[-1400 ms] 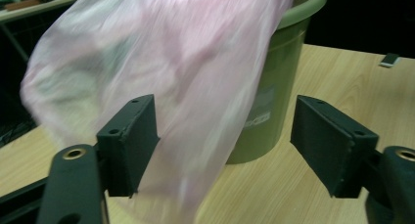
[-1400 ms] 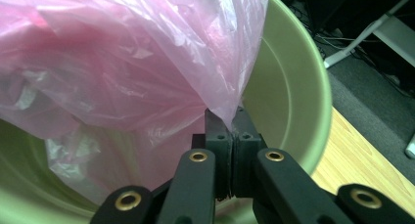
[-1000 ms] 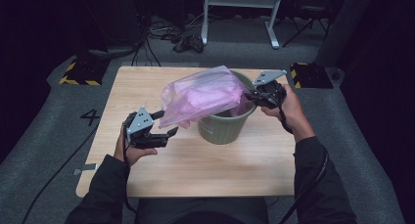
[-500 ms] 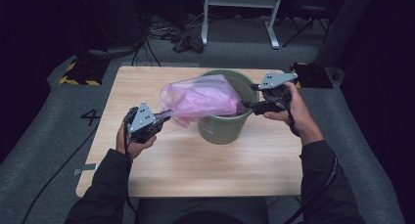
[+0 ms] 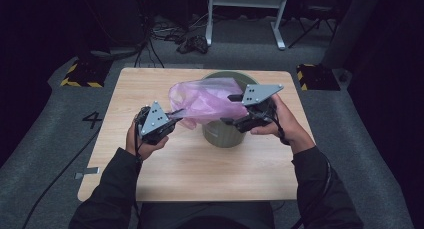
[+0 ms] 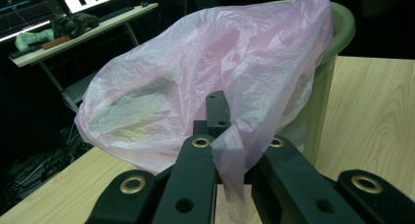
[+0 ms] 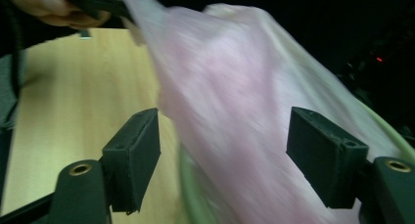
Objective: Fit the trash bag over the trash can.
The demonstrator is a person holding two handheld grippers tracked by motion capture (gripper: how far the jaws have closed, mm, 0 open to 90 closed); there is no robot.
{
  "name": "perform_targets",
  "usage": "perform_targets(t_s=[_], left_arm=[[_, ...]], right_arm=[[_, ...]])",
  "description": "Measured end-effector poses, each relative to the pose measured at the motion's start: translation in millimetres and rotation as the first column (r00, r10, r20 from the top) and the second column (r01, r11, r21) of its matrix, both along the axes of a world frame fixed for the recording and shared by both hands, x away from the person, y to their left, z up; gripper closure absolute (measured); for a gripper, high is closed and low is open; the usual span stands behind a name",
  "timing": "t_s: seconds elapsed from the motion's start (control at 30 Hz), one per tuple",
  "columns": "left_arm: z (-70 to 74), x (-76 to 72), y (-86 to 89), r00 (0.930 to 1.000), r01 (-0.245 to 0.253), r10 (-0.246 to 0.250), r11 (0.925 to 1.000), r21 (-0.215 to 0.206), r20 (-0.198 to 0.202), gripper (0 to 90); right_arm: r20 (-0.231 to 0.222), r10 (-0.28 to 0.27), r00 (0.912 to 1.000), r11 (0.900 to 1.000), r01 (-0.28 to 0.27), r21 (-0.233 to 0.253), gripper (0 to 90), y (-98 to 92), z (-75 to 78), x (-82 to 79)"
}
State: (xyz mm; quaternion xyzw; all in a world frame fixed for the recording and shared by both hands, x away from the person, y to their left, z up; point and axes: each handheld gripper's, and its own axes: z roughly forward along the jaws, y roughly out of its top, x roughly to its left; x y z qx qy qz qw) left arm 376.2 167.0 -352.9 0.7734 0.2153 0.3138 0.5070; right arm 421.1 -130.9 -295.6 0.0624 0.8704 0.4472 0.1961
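The left gripper pinches a pink plastic bag at its 8 o'clock edge; the bag drapes over a green bin mid-counter. The right gripper, jaws spread, hovers at the bin's 3 o'clock rim.

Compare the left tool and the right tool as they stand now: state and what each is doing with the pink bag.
The left tool is shut on the pink bag, pinching a strip of it; the right tool stands open, holding nothing. The left tool sits out over the table, pulling the bag sideways; the right tool sits at the green bin, its jaws either side of the bag. Both are black, hand-held, and topped by a grey plate.
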Motion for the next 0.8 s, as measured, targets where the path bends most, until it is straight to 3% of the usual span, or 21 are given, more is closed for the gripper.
perform_targets(t_s=[0.1, 0.13, 0.17, 0.2, 0.23, 0.27, 0.33, 0.43, 0.5, 0.63, 0.8], left_arm=[[4.5, -0.4, -7.1, 0.9998, 0.02, -0.02, 0.9997, -0.016, 0.0, 89.3], [5.6, -0.7, -8.7, 0.9996, 0.027, -0.027, 0.9994, -0.021, 0.002, 89.3], [7.6, -1.5, -11.6, 0.9994, 0.035, -0.035, 0.9992, -0.02, 0.008, 88.7], [8.6, -2.3, -13.3, 0.9991, 0.041, -0.04, 0.999, -0.017, 0.01, 88.7], [9.9, -3.0, -15.5, 0.9987, 0.049, -0.048, 0.9988, -0.011, 0.014, 88.4], [10.9, -3.9, -17.9, 0.9984, 0.054, -0.054, 0.9985, -0.008, 0.016, 86.6], [12.7, -5.8, -21.3, 0.9971, 0.074, -0.074, 0.9973, -0.004, 0.016, 86.4], [15.0, -8.8, -25.7, 0.9954, 0.094, -0.094, 0.9956, 0.004, 0.019, 83.7], [16.0, -10.3, -27.3, 0.9955, 0.092, -0.092, 0.9957, 0.008, 0.021, 77.4], [16.6, -13.3, -28.8, 0.9975, 0.07, -0.07, 0.9969, 0.035, -0.002, 40.1], [13.0, -20.6, -21.2, 0.9953, 0.096, -0.095, 0.995, 0.028, -0.017, 34.3]], right_arm=[[0.025, 0.009, 0.9996, 1.0, -0.009, -0.021, 28.8, 8.9, -1.5, -7.1], [0.039, 0.001, 0.9992, 1.0, 0.0, -0.027, 32.8, 12.0, -2.3, -8.7], [0.059, -0.028, 0.9978, 0.998, 0.031, -0.048, 45.2, 15.6, -3.7, -9.0], [0.059, -0.028, 0.9978, 0.998, 0.031, -0.048, 45.2, 15.6, -3.7, -9.0], [0.059, -0.036, 0.9976, 0.998, 0.039, -0.058, 51.8, 16.3, -4.3, -8.1], [0.05, -0.056, 0.9972, 0.996, 0.059, -0.073, 65.7, 16.4, -6.4, -5.6], [0.056, -0.066, 0.9963, 0.994, 0.07, -0.079, 69.4, 16.0, -7.7, -5.1], [0.055, -0.093, 0.9942, 0.994, 0.095, -0.049, 80.7, 11.6, -10.2, -4.6], [0.063, -0.102, 0.9928, 0.994, 0.104, -0.037, 84.7, 7.8, -10.3, -5.8], [0.072, -0.125, 0.9895, 0.991, 0.128, -0.036, 86.2, -1.0, -7.3, -7.1], [0.066, -0.167, 0.9838, 0.986, 0.167, -0.001, 86.5, -23.0, -2.2, -5.0]])
